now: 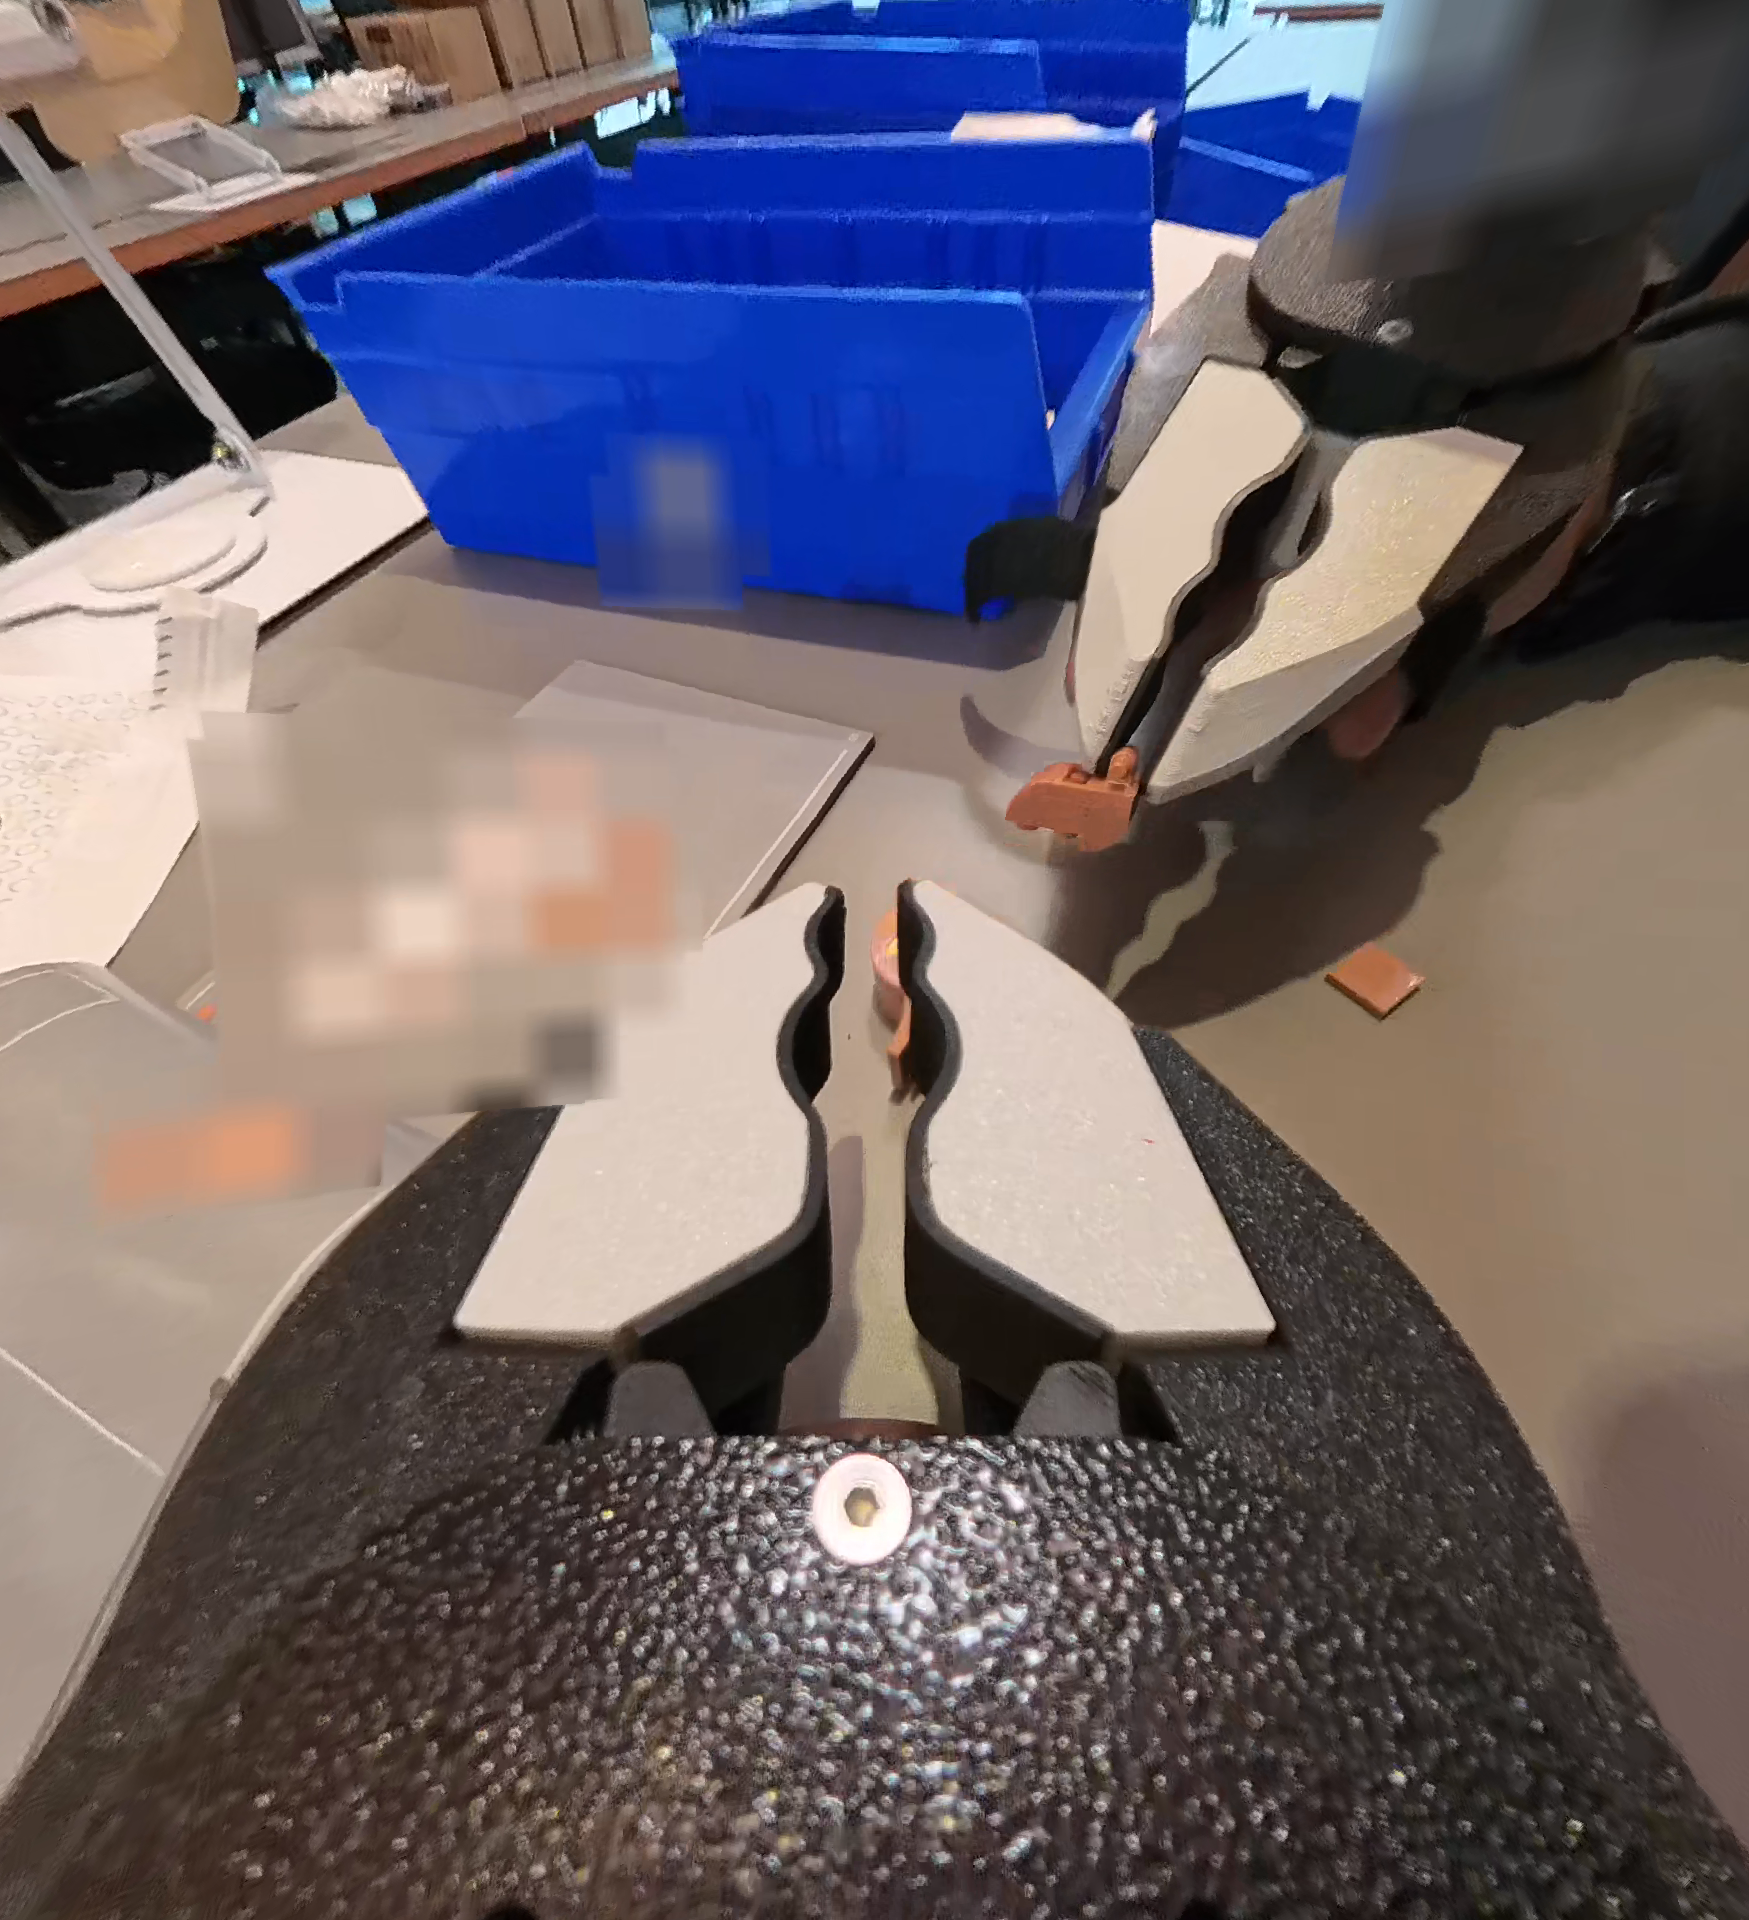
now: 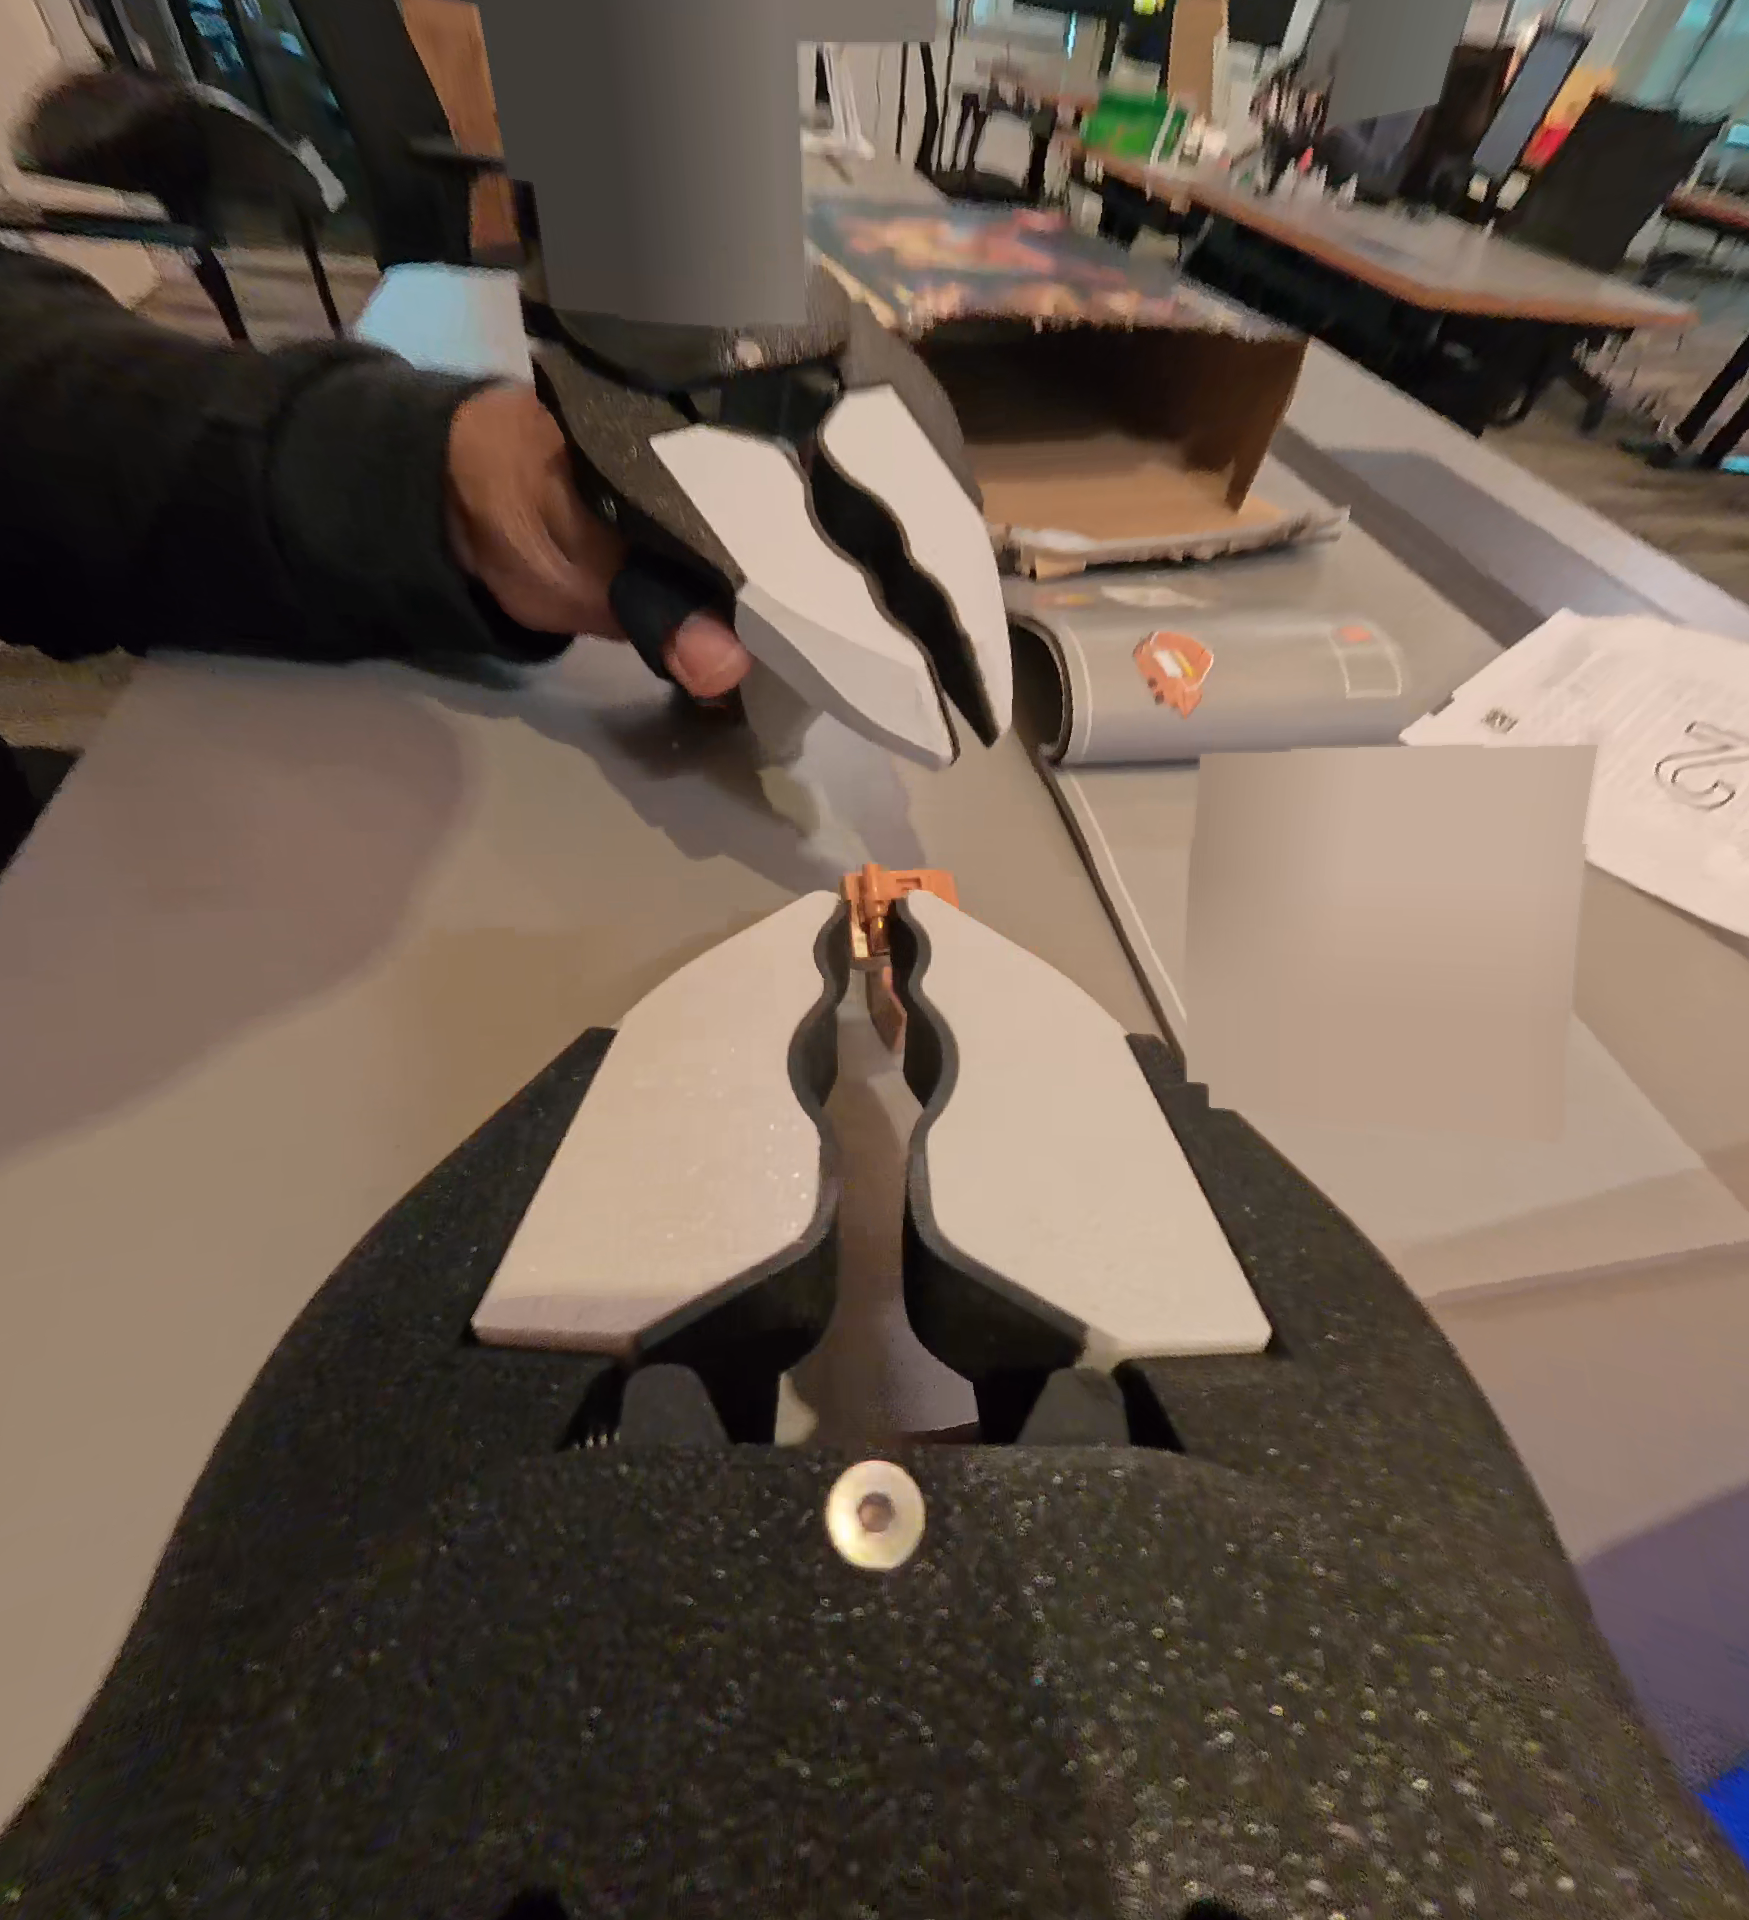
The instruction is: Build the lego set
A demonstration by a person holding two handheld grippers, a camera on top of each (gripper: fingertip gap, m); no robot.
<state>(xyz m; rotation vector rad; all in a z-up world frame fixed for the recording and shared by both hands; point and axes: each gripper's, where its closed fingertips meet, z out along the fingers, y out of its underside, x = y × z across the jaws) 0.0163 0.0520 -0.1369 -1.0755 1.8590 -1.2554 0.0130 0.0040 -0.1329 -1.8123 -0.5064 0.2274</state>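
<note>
Gripping orange piece [image 2: 896, 904], right jaws; left jaws slightly parted; grey table [image 1: 1472, 1195], blue bins [image 1: 724, 416] behind.

- Grippers: 2 — left gripper [image 1: 868, 899], right gripper [image 2: 872, 909], each with 2 grey fingers.
- Orange toy-brick pieces: 3 seen — 1 small assembly [image 2: 896, 891] clamped at the right gripper's tips; 1 rounded piece [image 1: 891, 971] against the inner face of the left gripper's right finger; 1 flat square tile [image 1: 1374, 980] loose on the table, right of the left gripper.
- Blue plastic bins [image 1: 745, 416]: at least 3, beyond the left gripper.
- Cardboard box [image 2: 1119, 447]: 1, ahead of the right gripper.
- Printed paper sheets [image 2: 1680, 769]: several, right of the right gripper; exact count unclear.
</note>
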